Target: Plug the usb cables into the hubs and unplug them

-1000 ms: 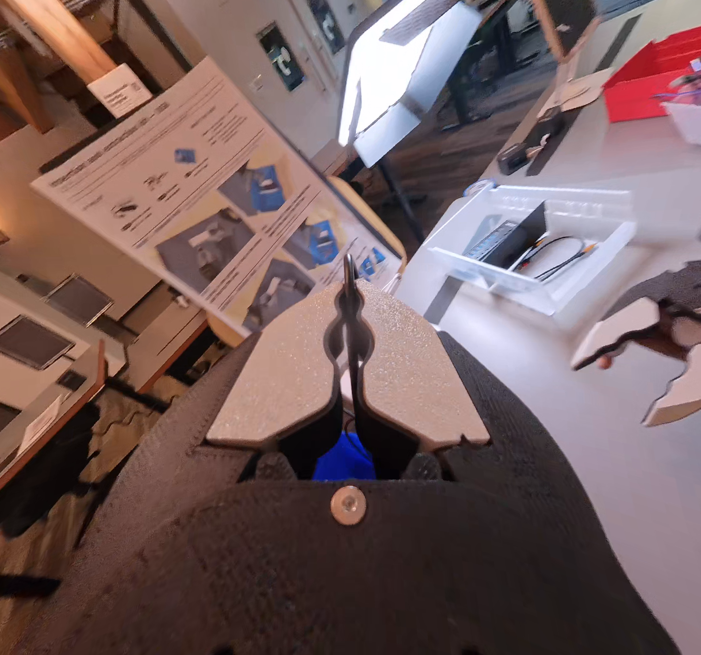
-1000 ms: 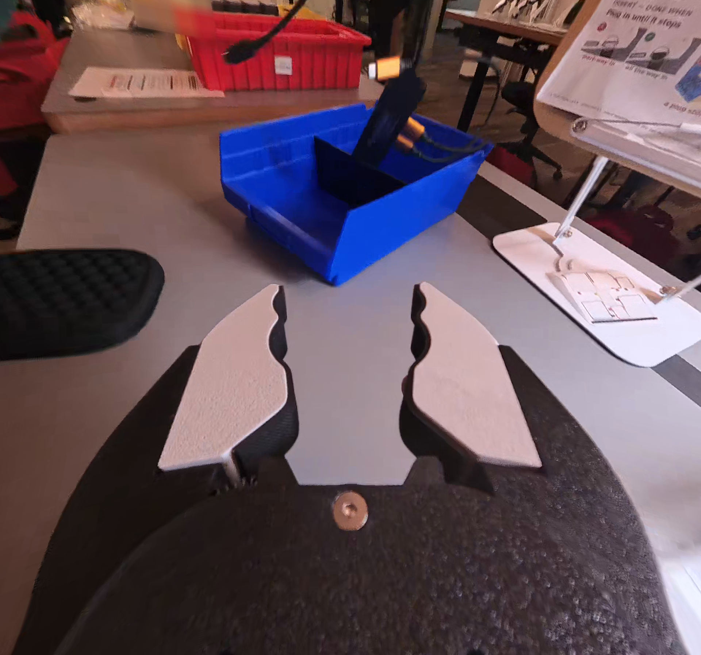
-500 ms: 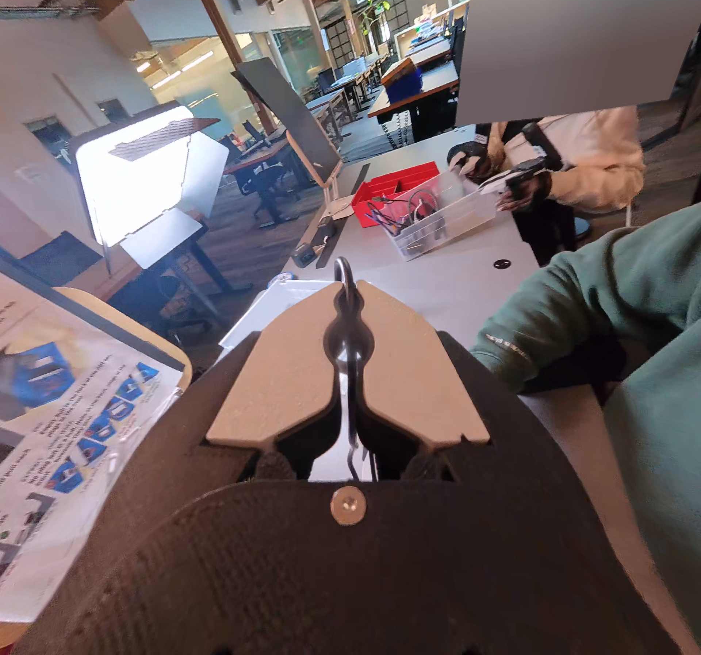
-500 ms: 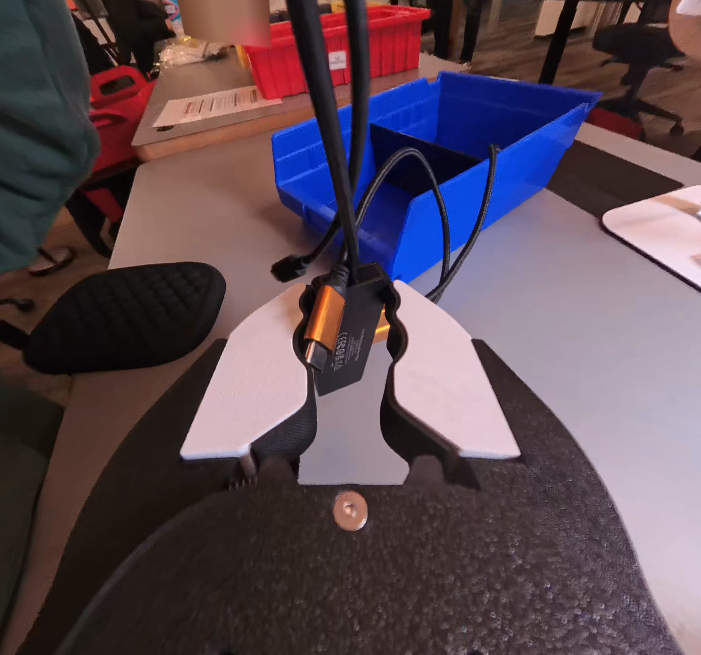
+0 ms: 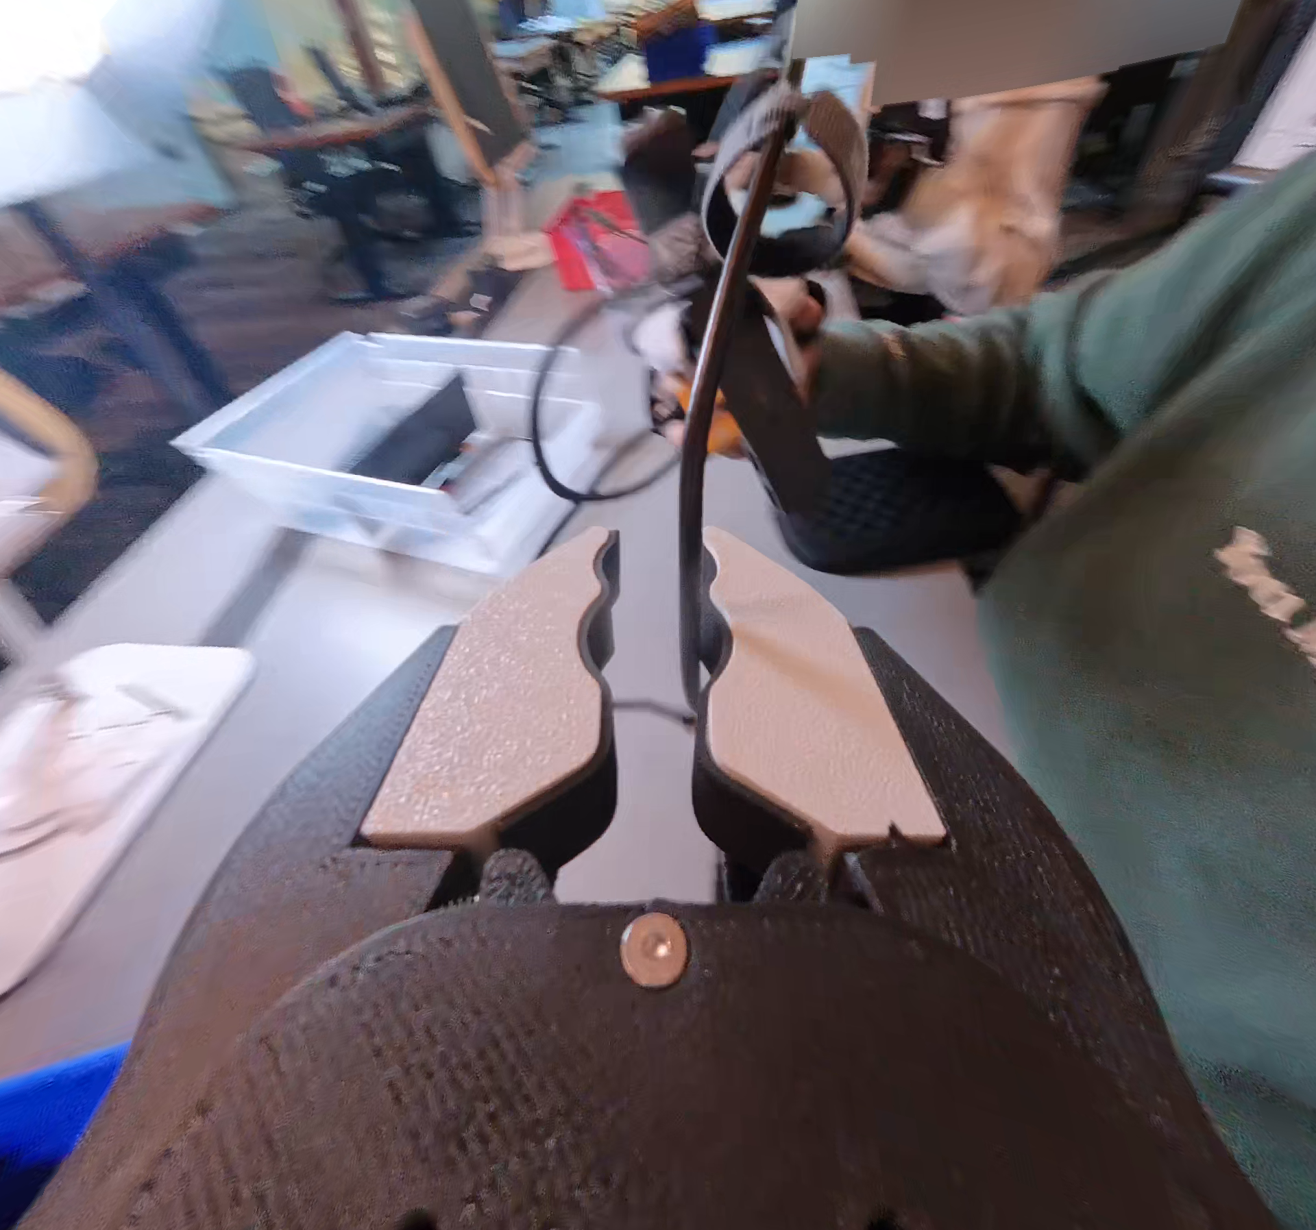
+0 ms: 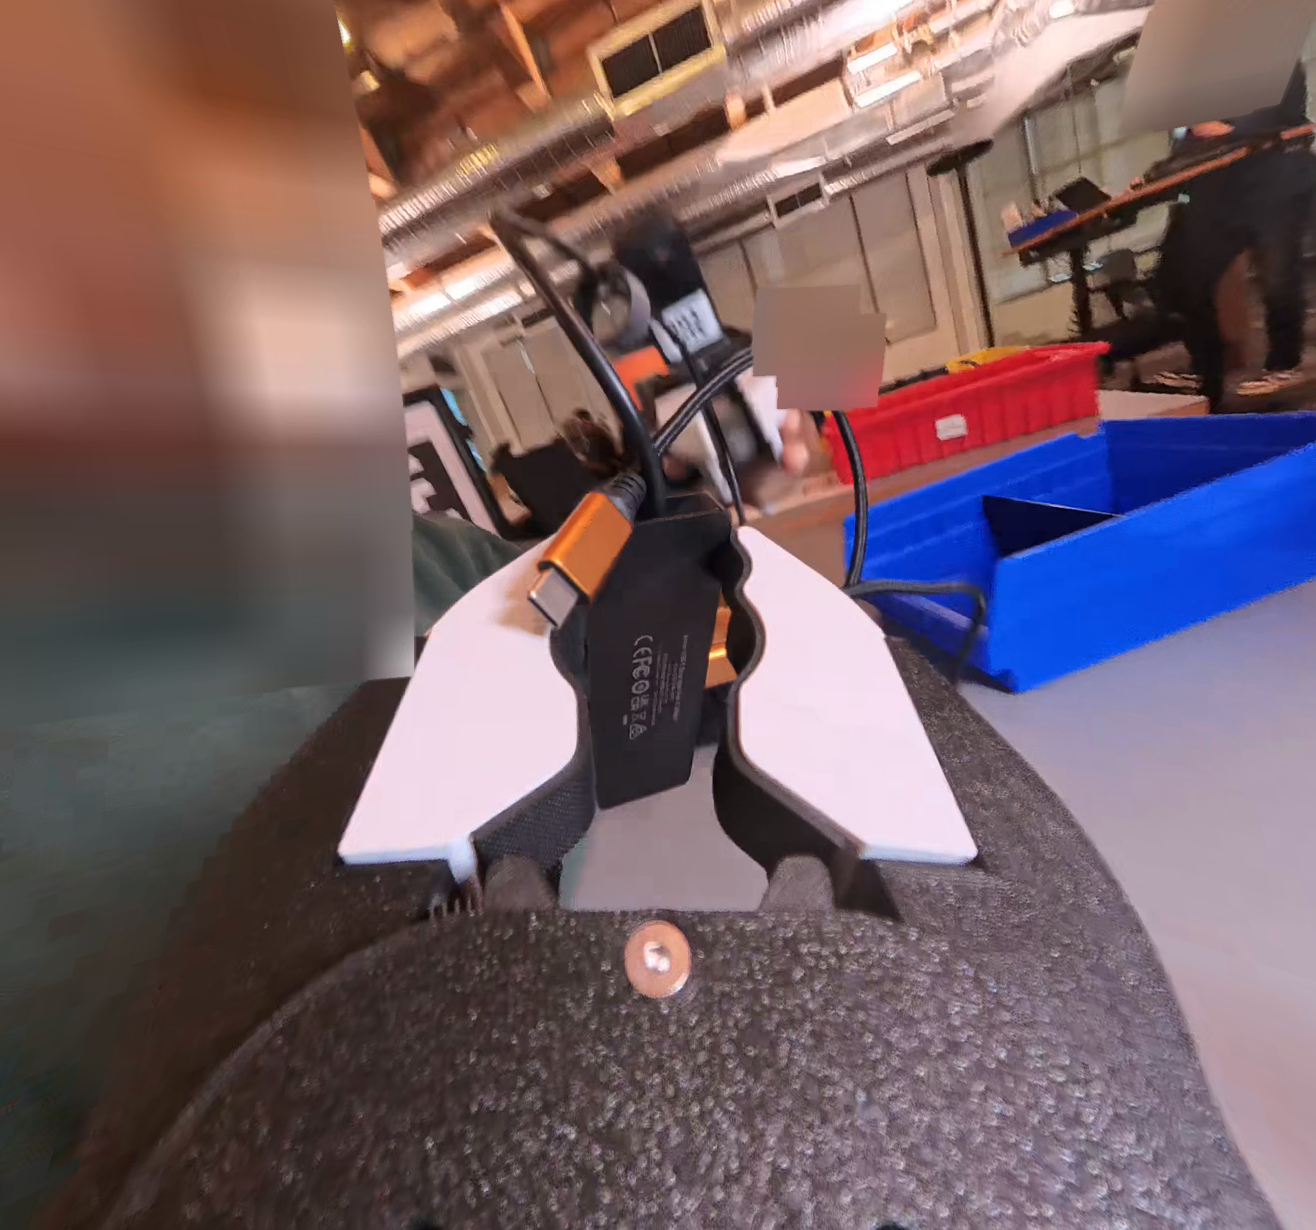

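In the right wrist view my right gripper (image 6: 641, 544) is shut on a black USB hub (image 6: 648, 669) and holds it tilted up off the grey table. An orange USB-C plug (image 6: 580, 566) lies loose beside the hub over the left finger. A second orange plug (image 6: 719, 640) shows at the hub's right side. Black cables (image 6: 627, 413) rise from the hub. In the left wrist view my left gripper (image 5: 659, 541) has its jaws apart. A black cable (image 5: 687, 519) runs up between them against the right finger. The right gripper (image 5: 776, 356) shows farther off, held by a green-sleeved arm.
A clear plastic bin (image 5: 320, 477) with a black divider stands on the table ahead left. A white base plate (image 5: 107, 733) lies at the left. A blue bin (image 6: 1068, 555) and a red bin (image 6: 983, 398) stand to the right. A black dimpled pad (image 5: 890, 505) sits near the sleeve. There is about 12 centimetres between the tips of the two grippers.
My left gripper has opened from its grip on the black cable and swung down towards the table. My right gripper closed on the hub and has tilted upward with it.
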`<state>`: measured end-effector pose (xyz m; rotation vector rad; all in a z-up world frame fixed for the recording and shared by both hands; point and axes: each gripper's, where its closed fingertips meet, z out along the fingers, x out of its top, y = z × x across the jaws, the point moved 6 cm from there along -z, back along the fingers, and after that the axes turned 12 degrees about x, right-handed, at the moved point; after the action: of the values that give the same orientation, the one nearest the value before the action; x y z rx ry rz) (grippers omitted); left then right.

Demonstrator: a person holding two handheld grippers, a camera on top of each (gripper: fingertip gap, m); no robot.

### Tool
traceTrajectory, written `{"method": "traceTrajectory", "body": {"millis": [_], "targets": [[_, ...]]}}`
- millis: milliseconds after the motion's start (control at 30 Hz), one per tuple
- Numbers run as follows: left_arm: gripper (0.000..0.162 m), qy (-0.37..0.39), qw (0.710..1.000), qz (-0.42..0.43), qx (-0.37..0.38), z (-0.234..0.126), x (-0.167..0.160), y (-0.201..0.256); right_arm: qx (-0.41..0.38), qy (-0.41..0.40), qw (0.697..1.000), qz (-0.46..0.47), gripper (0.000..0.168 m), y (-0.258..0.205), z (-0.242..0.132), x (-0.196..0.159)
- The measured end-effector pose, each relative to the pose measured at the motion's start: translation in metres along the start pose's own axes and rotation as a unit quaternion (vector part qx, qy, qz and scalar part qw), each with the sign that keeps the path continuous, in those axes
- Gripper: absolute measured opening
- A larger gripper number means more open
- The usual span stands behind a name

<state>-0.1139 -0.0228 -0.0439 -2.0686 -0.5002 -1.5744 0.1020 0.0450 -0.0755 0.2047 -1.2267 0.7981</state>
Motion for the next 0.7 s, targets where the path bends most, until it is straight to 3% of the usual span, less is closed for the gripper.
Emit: {"method": "traceTrajectory", "body": {"millis": [100,200,367,433,500,567,700], "targets": [[0.016,-0.015,0.994,-0.045,-0.096,0.032,-0.030,0.033,0.054,0.040,0.997,0.036,0.037,-0.007,0.001,-0.003],[0.031,-0.029,0.974,-0.130,-0.185,0.066,-0.055,0.057,0.084,0.037,0.995,0.051,0.037,-0.006,0.011,-0.014],[0.040,0.023,0.932,-0.259,-0.253,0.093,-0.069,0.069,0.088,0.023,0.994,0.067,0.037,0.005,0.016,-0.031],[0.040,0.034,0.918,-0.295,-0.265,0.103,-0.075,0.077,0.077,0.031,0.994,0.075,0.037,0.014,0.015,-0.036],[0.028,0.034,0.915,-0.307,-0.258,0.112,-0.082,0.081,0.064,0.051,0.992,0.097,0.037,0.024,0.012,-0.040],[0.027,0.035,0.916,-0.319,-0.242,0.115,-0.085,0.078,0.049,0.077,0.988,0.128,0.037,0.034,0.007,-0.043],[0.014,0.030,0.900,-0.392,-0.188,0.108,-0.093,0.058,-0.097,0.118,0.974,0.169,0.032,0.062,-0.020,-0.043]]}}
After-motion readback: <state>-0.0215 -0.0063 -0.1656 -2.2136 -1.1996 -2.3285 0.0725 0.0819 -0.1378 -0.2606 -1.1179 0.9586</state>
